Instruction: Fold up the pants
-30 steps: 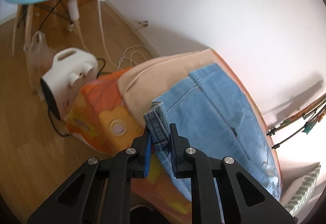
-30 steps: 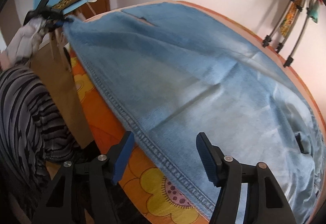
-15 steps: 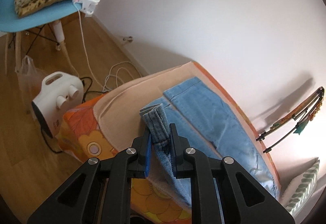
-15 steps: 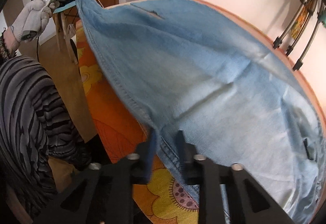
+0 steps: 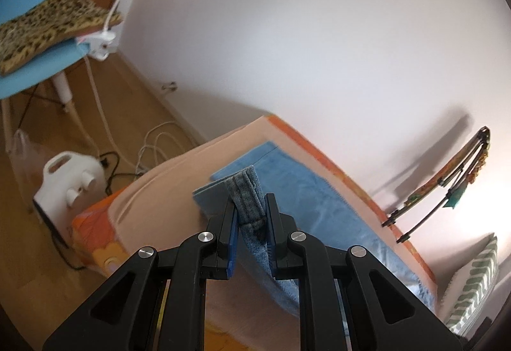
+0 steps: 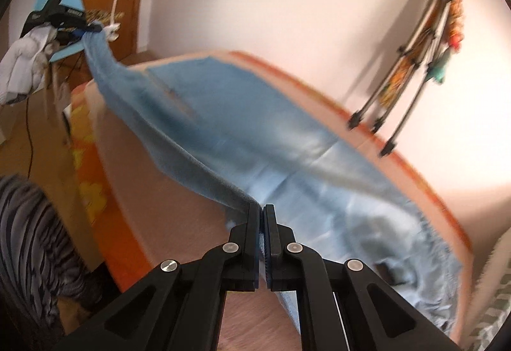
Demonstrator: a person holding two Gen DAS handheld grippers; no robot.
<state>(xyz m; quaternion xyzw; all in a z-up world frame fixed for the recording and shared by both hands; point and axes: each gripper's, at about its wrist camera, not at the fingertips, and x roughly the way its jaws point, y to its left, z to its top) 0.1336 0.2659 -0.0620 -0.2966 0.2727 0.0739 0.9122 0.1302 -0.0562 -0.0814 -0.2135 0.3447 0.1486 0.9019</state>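
Light blue denim pants (image 6: 255, 140) lie spread on a peach sheet (image 6: 179, 223) over the bed; they also show in the left wrist view (image 5: 306, 197). My left gripper (image 5: 250, 217) is shut on the hem of one pant leg (image 5: 246, 191) and holds it above the bed's foot end. From the right wrist view the left gripper (image 6: 92, 28) shows at far left, raised, with the leg hanging from it. My right gripper (image 6: 262, 213) is shut on the near edge of the same leg, lifted off the sheet.
A white fan heater (image 5: 68, 188) and cables lie on the wooden floor left of the bed. A blue chair (image 5: 28, 76) holds a leopard-print cushion and a clip lamp. A folded rack (image 6: 412, 63) leans on the wall. A patterned pillow (image 5: 472, 290) lies at right.
My right gripper has shut on the pants' near edge and lifted it. My left gripper has risen with the hem, pulling the leg up off the bed.
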